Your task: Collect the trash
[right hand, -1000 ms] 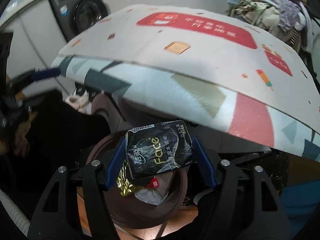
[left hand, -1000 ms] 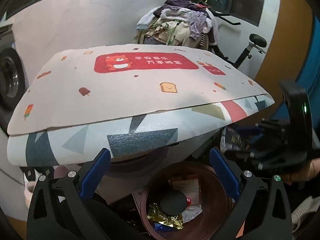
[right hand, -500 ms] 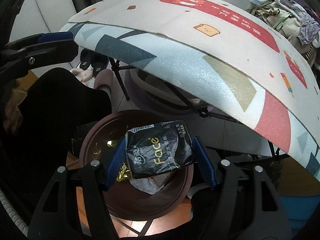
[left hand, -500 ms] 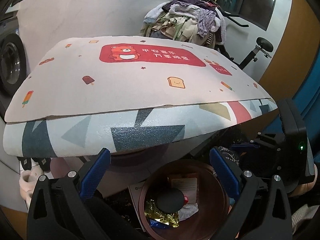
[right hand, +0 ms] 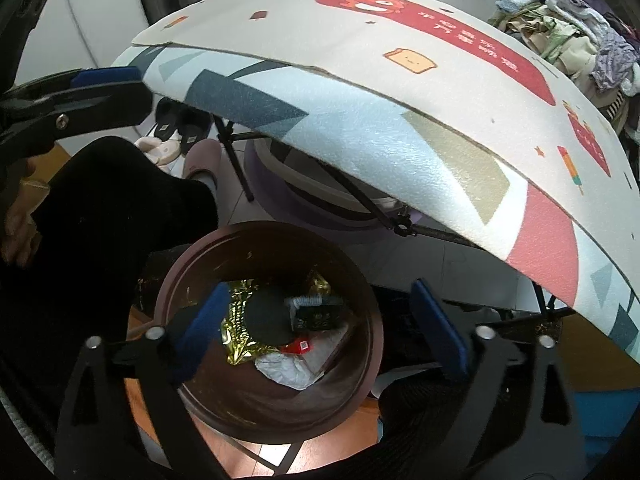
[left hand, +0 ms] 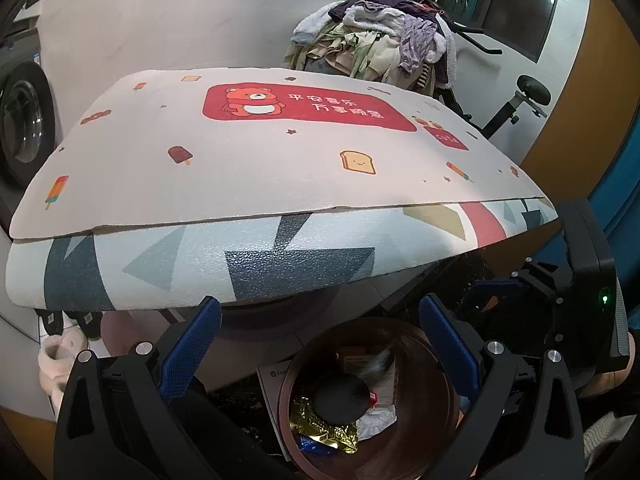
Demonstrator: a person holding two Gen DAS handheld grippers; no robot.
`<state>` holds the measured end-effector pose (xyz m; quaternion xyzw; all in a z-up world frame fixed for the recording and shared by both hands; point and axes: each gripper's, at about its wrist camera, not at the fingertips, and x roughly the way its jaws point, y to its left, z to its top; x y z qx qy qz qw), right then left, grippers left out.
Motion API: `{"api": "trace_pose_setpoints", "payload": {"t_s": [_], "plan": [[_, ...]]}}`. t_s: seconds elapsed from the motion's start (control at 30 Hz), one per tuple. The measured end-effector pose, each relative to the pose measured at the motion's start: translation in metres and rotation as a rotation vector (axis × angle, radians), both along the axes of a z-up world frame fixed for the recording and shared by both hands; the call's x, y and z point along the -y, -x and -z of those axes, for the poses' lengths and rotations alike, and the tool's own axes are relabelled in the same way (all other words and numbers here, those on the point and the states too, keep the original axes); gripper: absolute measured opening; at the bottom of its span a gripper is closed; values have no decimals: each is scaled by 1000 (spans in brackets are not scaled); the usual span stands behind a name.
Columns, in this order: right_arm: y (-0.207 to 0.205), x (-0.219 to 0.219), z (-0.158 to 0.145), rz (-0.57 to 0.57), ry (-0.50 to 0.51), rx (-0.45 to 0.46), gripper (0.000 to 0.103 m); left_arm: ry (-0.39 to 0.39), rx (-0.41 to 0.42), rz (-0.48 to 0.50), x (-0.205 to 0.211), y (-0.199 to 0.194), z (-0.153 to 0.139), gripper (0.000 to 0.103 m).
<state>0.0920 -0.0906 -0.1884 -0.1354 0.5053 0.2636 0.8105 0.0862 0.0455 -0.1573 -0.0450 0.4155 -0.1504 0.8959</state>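
A round brown bin (right hand: 370,312) stands on the floor under the table's edge. In it lie a gold wrapper (right hand: 236,320), a black disc (right hand: 266,318), crumpled white paper (right hand: 286,364) and a black tissue pack (right hand: 320,316). My right gripper (right hand: 320,320) hangs over the bin. Its jaws are opening, with nothing between them and the pack loose below. My left gripper (left hand: 320,342) is open and empty above the same bin (left hand: 442,408), where the gold wrapper (left hand: 320,428) and black disc (left hand: 340,398) show.
A folding table with a patterned foam mat (left hand: 280,168) overhangs the bin. Behind it are a clothes pile (left hand: 380,48) on an exercise bike and a washing machine (left hand: 24,120). Slippers (right hand: 176,128), a purple tub (right hand: 320,208) and a person's black-clad leg (right hand: 112,208) crowd the floor.
My right gripper has opened wide, and the black tissue pack it held has dropped into the bin. The left gripper has hardly moved.
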Motion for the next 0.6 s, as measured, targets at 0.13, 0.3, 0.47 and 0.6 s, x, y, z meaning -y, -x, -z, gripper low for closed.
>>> {"api": "trace_pose_setpoints", "payload": {"t_s": [0.13,0.3,0.47,0.6], "plan": [[-4,5,0,47,7,13,97,0,-2,-2,-1,0,0,97],[-10,16,-4,119,-11,31,97,0,-1,-3,-1,0,0,97],[-13,28,-11,172,-43,54,97,-12,7,-15,-2,0,-1,97],[-16,39,-26,215,-60,95,97,-60,64,-31,2,3,-15,97]]}}
